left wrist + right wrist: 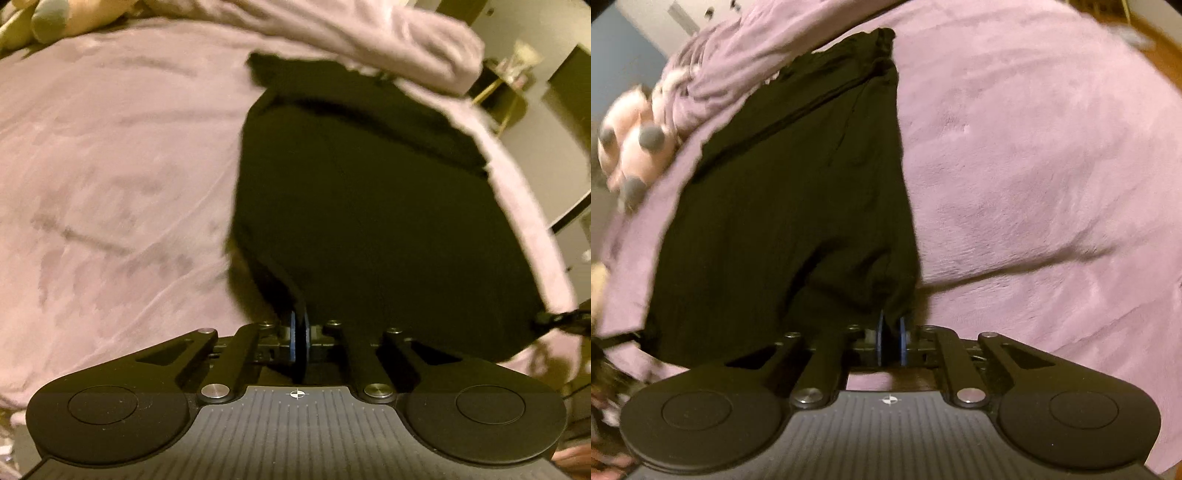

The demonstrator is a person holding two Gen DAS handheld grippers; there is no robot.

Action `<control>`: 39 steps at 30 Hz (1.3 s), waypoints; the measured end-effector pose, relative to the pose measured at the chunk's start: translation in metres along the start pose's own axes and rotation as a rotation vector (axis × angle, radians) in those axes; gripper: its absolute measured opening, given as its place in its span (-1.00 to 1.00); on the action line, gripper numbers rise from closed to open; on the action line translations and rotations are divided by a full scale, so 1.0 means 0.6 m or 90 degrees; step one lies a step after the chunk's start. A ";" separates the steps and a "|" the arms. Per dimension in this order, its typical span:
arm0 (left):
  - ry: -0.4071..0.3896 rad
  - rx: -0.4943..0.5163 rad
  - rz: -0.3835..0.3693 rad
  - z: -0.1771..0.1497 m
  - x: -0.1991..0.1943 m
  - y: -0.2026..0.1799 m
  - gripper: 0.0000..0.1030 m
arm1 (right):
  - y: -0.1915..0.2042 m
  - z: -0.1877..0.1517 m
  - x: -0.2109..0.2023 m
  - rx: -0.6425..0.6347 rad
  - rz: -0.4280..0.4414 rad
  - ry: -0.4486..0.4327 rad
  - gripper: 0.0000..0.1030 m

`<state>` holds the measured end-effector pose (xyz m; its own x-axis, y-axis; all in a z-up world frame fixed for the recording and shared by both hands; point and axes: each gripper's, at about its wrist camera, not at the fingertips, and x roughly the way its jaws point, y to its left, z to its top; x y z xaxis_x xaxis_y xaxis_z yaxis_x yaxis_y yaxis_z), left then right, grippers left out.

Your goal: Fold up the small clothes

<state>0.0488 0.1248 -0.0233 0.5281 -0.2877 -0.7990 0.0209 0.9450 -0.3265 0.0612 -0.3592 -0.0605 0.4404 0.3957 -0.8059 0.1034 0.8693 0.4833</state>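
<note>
Black garment (362, 206) lies mostly flat ahead of you; left gripper (299, 332) and right gripper (891, 332) each pinch a near corner, so I'd say folding's barely begun.

Open pink blanket (1034, 166) flanks the black garment (783, 206); bunched blanket (406, 40) and apparently a plush toy (635, 147) crowd the far edge.

Pink plush blanket (110, 166) covers the whole bed surface, creased, with darker nap streaks; its far part is bunched into a thick roll (424, 48). Stuffed toy (631, 147), pale pink with grey paw tips, lies far left on the blanket in the right wrist view. Beyond the bed's right edge in the left wrist view, a gold-framed stand (506, 99), blurred. Wooden floor (1160, 51) at far right.
</note>
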 end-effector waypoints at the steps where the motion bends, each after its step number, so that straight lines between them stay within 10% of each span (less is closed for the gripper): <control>1: -0.013 -0.001 -0.012 0.008 -0.009 -0.004 -0.89 | -0.002 0.007 -0.004 0.020 0.021 0.000 -0.86; 11: -0.147 -0.042 -0.043 0.144 -0.018 -0.020 -0.89 | 0.054 0.126 -0.007 0.069 0.141 -0.074 -0.91; 29: -0.132 -0.214 0.062 0.274 0.132 0.068 -0.84 | 0.031 0.296 0.098 0.094 -0.047 -0.219 -0.83; 39: -0.142 -0.106 0.111 0.234 0.103 0.065 -0.40 | 0.083 0.263 0.131 -0.177 -0.067 -0.147 -0.49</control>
<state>0.2012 0.1658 -0.0144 0.6852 -0.0647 -0.7254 -0.2157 0.9333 -0.2869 0.2417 -0.3319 -0.0458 0.6337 0.2506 -0.7319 -0.0737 0.9614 0.2653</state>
